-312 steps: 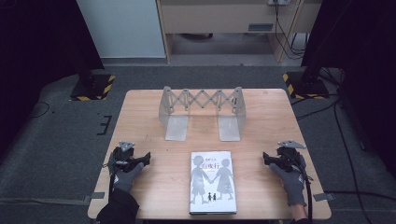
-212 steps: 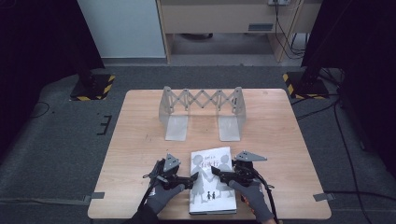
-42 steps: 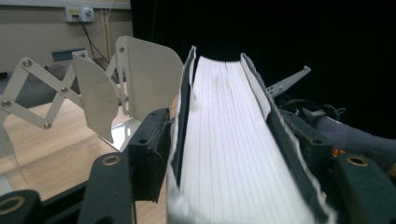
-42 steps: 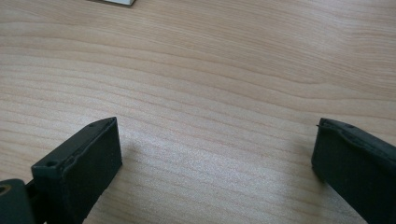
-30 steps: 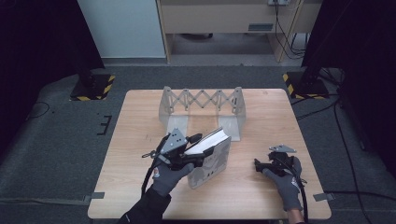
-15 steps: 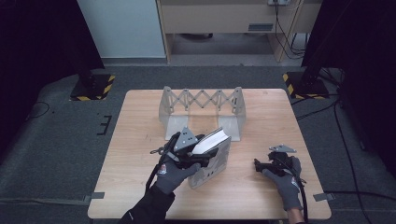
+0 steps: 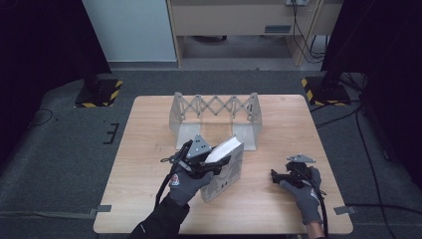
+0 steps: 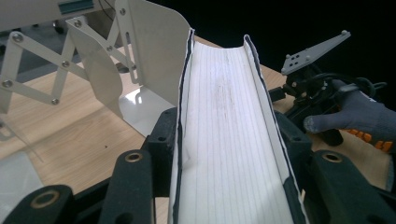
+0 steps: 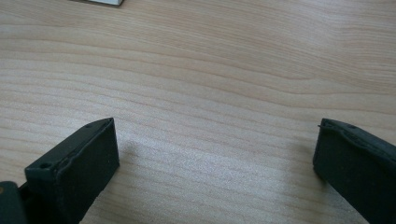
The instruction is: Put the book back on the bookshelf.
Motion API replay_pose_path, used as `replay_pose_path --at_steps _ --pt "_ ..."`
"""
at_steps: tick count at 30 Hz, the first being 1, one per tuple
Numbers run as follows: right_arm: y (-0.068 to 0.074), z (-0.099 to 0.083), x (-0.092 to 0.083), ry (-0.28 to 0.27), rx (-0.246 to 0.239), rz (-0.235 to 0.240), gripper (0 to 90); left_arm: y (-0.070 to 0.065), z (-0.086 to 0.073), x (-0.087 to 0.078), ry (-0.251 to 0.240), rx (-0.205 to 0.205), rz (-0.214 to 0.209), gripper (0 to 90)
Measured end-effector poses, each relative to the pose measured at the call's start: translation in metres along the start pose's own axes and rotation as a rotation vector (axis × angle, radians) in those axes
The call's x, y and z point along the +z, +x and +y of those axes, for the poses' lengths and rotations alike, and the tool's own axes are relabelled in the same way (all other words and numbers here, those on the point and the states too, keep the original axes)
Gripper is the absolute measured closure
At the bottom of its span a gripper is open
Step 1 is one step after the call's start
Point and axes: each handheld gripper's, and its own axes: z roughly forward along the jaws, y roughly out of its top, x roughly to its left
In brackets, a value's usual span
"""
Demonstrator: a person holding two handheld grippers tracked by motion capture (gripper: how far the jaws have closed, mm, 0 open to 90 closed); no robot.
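Left hand-held gripper just closed, clamped across book, jaws on both covers, page edge up. Book held on edge at worktop centre, just in front of folding rack. Right hand-held gripper released, jaws wide over bare wood.
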Motion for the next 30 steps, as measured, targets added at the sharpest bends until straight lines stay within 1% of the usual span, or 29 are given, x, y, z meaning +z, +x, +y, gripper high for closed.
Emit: replay_pose_path --at_steps 3,5,7,10,14,16,18,20,22,25,30 --pt "0.000 0.000 0.000 0.000 0.000 0.000 0.6 0.001 0.000 -0.004 0.008 -0.014 0.011 52.0" --pt "0.000 0.000 0.000 0.000 0.000 0.000 0.6 0.003 -0.002 -0.008 0.009 -0.028 0.011 52.1" --pt "0.000 0.000 0.000 0.000 0.000 0.000 0.6 0.006 -0.004 -0.015 0.006 -0.046 0.015 52.3" --pt "0.000 0.000 0.000 0.000 0.001 0.001 0.6 0.011 -0.007 -0.028 -0.010 -0.050 0.041 52.4" --pt "0.000 0.000 0.000 0.000 -0.001 0.000 0.6 0.023 -0.005 -0.048 -0.025 -0.063 0.109 52.4" --pt "0.000 0.000 0.000 0.000 0.000 0.000 0.6 0.029 -0.006 -0.058 -0.037 -0.085 0.154 52.3" --pt "0.000 0.000 0.000 0.000 -0.001 0.000 0.6 0.036 -0.008 -0.067 -0.036 -0.092 0.193 52.3" --pt "0.000 0.000 0.000 0.000 0.000 0.000 0.6 0.045 -0.010 -0.076 -0.031 -0.115 0.231 52.4" --pt "0.000 0.000 0.000 -0.001 0.000 0.000 0.6 0.053 -0.011 -0.082 -0.036 -0.127 0.253 52.4" --pt "0.000 0.000 0.000 0.000 0.000 0.001 0.6 0.068 -0.010 -0.091 -0.056 -0.158 0.304 52.4" --pt "0.000 0.000 0.000 0.000 0.000 0.001 0.6 0.086 -0.002 -0.093 -0.071 -0.178 0.365 52.4"
